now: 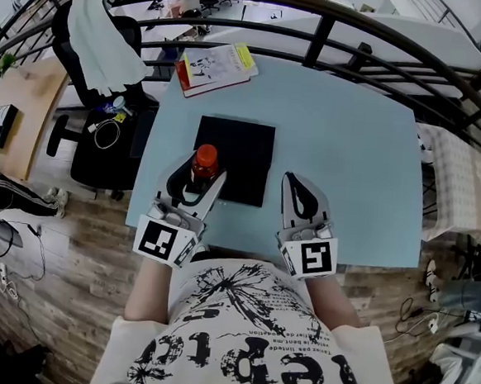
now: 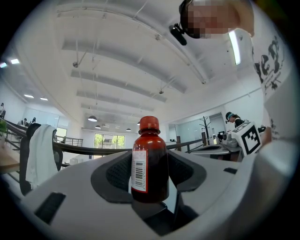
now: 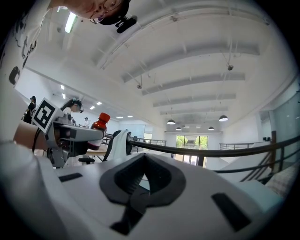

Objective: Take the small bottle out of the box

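l tool (image 2: 150, 174) pinches small bottle (image 2: 157, 157) upright btwn its jaws, red cap up, over the near-left edge of black box (image 1: 242, 150) on the table (image 1: 352, 146). r tool (image 3: 143, 174) jaws pressed together, empty, near box's other side.

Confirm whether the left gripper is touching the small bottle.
Touching. In the left gripper view, the small bottle stands upright between the jaws of the left gripper, with both dark pads pressed against its sides.
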